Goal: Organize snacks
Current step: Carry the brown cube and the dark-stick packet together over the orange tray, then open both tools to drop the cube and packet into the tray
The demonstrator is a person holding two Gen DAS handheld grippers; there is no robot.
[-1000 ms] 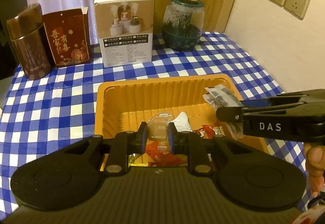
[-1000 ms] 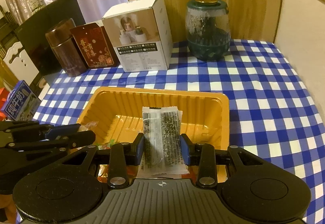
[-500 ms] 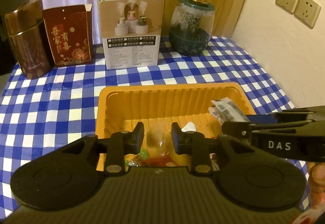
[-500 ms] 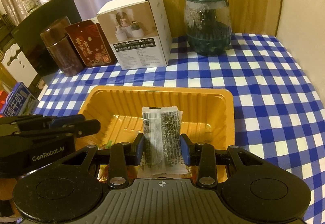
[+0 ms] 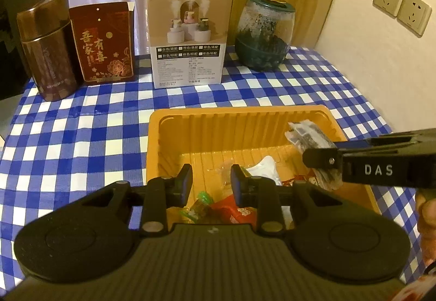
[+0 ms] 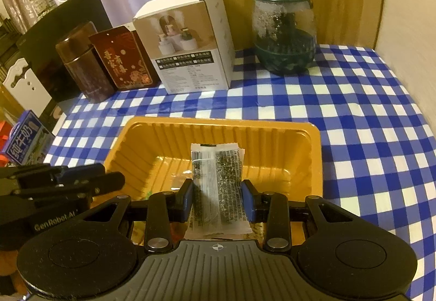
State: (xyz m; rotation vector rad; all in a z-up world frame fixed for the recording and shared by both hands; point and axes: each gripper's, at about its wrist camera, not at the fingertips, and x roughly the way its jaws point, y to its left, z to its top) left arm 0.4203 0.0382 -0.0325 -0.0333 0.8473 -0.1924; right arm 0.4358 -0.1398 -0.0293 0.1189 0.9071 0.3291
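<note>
The right claw [image 6: 217, 197] pinches a clear flat packet of dark seaweed snack [image 6: 216, 186] above the orange ribbed plastic tray [image 6: 316, 164]. The left claw [image 5: 211, 182] hangs spread over the tray's near end, holding nothing; a clear wrapped candy [image 5: 226, 178] lies below its gap among red and green wrapped sweets [image 5: 218, 205]. The tray sits on the blue-checked bench [image 5: 81, 137].

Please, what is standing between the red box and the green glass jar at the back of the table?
The white carton stands between the red box and the jar. Both wrist views show this.
</note>
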